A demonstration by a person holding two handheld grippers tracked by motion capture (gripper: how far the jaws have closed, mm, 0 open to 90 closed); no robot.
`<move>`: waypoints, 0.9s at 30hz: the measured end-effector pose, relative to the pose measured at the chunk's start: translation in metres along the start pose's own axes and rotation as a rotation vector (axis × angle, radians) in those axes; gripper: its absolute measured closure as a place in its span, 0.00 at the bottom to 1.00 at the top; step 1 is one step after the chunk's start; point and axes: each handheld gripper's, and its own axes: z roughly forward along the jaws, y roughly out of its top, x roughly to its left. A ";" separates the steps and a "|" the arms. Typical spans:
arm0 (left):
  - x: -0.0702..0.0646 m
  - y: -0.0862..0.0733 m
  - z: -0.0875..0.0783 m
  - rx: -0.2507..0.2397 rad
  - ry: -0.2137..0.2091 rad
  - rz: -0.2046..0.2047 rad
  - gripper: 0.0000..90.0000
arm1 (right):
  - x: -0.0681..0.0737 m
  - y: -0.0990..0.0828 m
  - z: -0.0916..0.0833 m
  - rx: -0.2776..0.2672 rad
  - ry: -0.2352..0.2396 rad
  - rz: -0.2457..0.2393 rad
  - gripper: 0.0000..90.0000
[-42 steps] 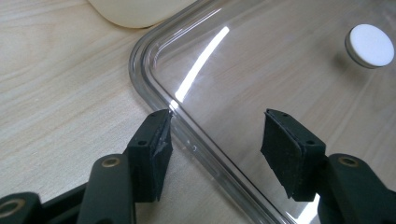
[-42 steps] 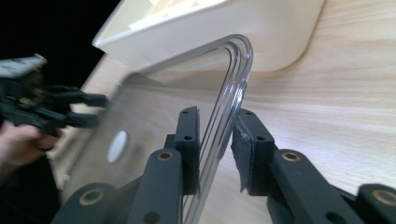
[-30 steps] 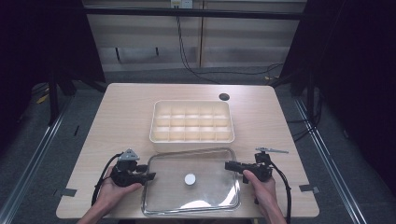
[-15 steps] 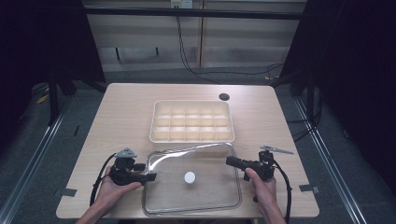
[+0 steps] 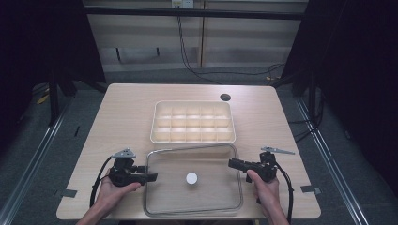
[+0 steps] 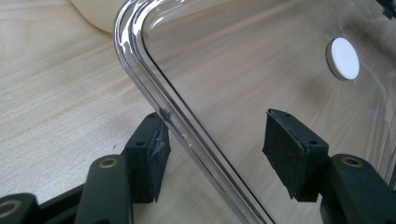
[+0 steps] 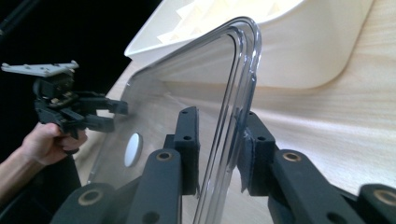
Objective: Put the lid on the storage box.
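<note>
Right, right gripper (image 7: 218, 154) pads pinch the rim of the clear rectangular plastic lid (image 7: 187, 93) at its right edge, jaws nearly together. Left gripper (image 6: 212, 149) jaws straddle the lid's left rim but are spread: one pad touches the rim, the other stands off, having just closed in a little. Both hands low at the table's near edge, grippers level, pointing inward at each other. Lid lies between them on the light wooden table (image 5: 122, 117), long axis left-right, white round knob (image 5: 191, 177) at centre. Cream compartment tray (image 5: 193, 122) sits just beyond the lid's far edge, almost touching. Open table left, right and beyond the tray.
</note>
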 end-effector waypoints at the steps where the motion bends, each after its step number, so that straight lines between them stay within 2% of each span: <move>1: 0.000 0.000 0.000 0.000 0.000 0.000 0.47 | 0.000 0.000 0.000 0.000 0.000 0.000 0.79; 3: 0.000 0.001 -0.002 -0.011 0.001 0.002 0.48 | 0.001 -0.001 0.001 0.013 -0.019 -0.012 0.78; 4: -0.001 0.001 -0.004 -0.027 0.006 -0.009 0.49 | 0.001 -0.001 0.001 0.015 -0.019 -0.010 0.78; 8: 0.000 0.002 -0.010 -0.064 0.000 -0.005 0.54 | 0.002 -0.001 0.003 0.017 -0.023 -0.014 0.77; 15: -0.001 0.004 -0.014 -0.083 -0.013 0.011 0.57 | 0.005 0.000 0.004 0.031 -0.054 -0.024 0.75; 24: -0.005 0.010 -0.026 -0.118 -0.014 0.044 0.63 | 0.014 0.005 0.001 -0.003 -0.071 -0.032 0.74; 27: -0.004 0.012 -0.029 -0.136 -0.019 0.036 0.66 | 0.015 0.006 0.001 -0.017 -0.068 -0.030 0.74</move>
